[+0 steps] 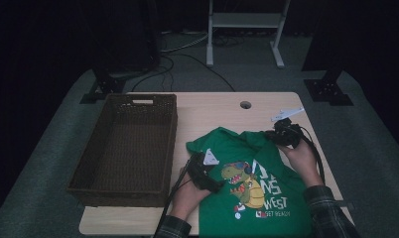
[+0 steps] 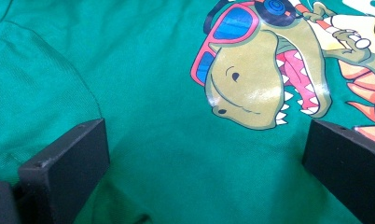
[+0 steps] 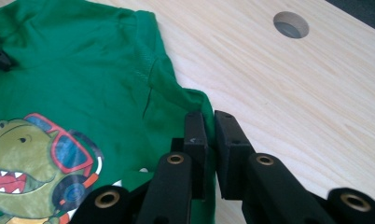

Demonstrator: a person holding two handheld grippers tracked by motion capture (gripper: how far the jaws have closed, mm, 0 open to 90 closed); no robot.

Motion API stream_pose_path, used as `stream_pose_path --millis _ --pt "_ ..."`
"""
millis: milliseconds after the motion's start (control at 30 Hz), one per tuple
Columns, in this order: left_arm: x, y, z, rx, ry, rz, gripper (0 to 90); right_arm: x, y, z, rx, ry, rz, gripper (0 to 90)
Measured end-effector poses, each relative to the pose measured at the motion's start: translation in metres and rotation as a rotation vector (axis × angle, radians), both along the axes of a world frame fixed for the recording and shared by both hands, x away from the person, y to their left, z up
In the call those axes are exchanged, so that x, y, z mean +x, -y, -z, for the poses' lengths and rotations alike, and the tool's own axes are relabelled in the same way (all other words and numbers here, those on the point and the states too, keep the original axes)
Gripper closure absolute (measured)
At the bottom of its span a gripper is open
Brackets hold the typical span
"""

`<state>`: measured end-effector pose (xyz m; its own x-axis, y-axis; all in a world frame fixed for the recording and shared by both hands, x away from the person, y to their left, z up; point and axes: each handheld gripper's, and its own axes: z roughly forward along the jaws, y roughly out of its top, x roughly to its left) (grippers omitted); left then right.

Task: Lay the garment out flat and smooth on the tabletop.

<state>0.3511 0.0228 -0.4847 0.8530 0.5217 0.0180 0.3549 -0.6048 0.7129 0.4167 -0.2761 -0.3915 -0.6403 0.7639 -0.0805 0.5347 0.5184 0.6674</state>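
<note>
A green T-shirt (image 1: pixel 222 144) with a dinosaur print (image 1: pixel 242 181) lies spread on the wooden table, its collar end toward the far side. My left gripper (image 1: pixel 207 176) rests on the shirt's left part, just left of the print. In the left gripper view its jaws (image 2: pixel 204 154) stand wide open over the flat green cloth (image 2: pixel 143 93), and the dinosaur's head (image 2: pixel 255 79) lies ahead of them. My right gripper (image 1: pixel 282 135) is at the shirt's far right corner. In the right gripper view its jaws (image 3: pixel 210 123) are shut on a fold at the shirt's edge (image 3: pixel 195 100).
A dark wicker basket (image 1: pixel 128 148) stands on the left half of the table (image 1: pixel 222 109), close to the shirt's left edge. A round cable hole (image 1: pixel 245 104) (image 3: pixel 291 24) sits in the tabletop beyond the shirt. Bare wood (image 3: pixel 293 107) lies right of the pinched fold.
</note>
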Motion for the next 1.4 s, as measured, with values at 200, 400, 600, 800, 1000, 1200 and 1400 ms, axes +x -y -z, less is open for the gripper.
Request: stream_pose_path --millis 200,400,600,800,1000,1200,1400 --pt "0.0 0.0 0.0 0.0 0.0 0.0 0.0 0.004 0.004 -0.001 0.008 0.003 0.011 84.3" --pt "0.0 0.0 0.0 -0.002 -0.001 -0.001 0.0 0.008 0.009 0.001 0.014 -0.005 0.025 84.4" --pt "0.0 0.0 0.0 -0.001 -0.001 -0.001 0.0 0.01 0.012 -0.002 0.007 -0.008 0.034 84.4" --pt "0.0 0.0 0.0 -0.003 0.0 -0.001 0.0 0.014 0.011 -0.009 -0.012 -0.002 0.034 84.3" --pt "0.0 0.0 0.0 -0.004 -0.002 -0.002 0.0 0.019 0.013 -0.011 -0.032 -0.003 0.046 84.4" --pt "0.0 0.0 0.0 -0.002 -0.001 0.0 0.0 0.027 0.02 -0.007 -0.043 -0.009 0.077 84.3" --pt "0.0 0.0 0.0 -0.001 0.0 0.0 0.0 0.037 0.028 0.0 -0.051 -0.021 0.114 84.3"
